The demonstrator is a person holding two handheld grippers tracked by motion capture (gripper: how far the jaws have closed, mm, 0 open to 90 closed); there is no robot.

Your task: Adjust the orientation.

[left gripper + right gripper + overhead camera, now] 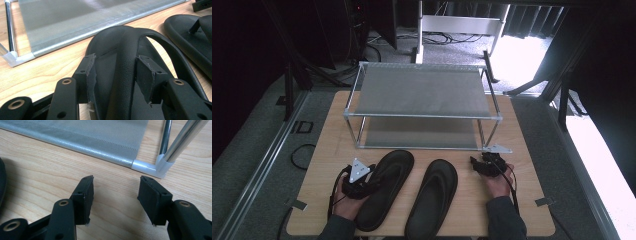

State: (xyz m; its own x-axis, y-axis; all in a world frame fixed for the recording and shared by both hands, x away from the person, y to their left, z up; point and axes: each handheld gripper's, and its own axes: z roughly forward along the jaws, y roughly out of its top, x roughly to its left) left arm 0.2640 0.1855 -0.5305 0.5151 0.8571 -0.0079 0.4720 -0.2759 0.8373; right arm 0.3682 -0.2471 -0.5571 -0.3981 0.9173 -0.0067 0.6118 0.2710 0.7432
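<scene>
A black flip-flop (384,187) lies sole-down on the wooden table (322,160), toe toward a two-tier metal shoe rack (422,90), with its twin, a second flip-flop (432,197), just beside it to the right. The left gripper (371,176), held in the person's left hand (346,200), sits over the near sandal: in the left gripper view its jaws stand part open on either side of the thong strap (125,70), the strap between the pads with a sliver of gap showing on each side, so it is bracketed and not clamped. The right gripper (479,165), in the person's right hand (497,182), rests low at the table's right, near the rack's front corner foot (160,167); its jaws stand about half open over bare wood, with nothing between them. The rack's grey fabric shelves stand beyond the sandals' toes.
</scene>
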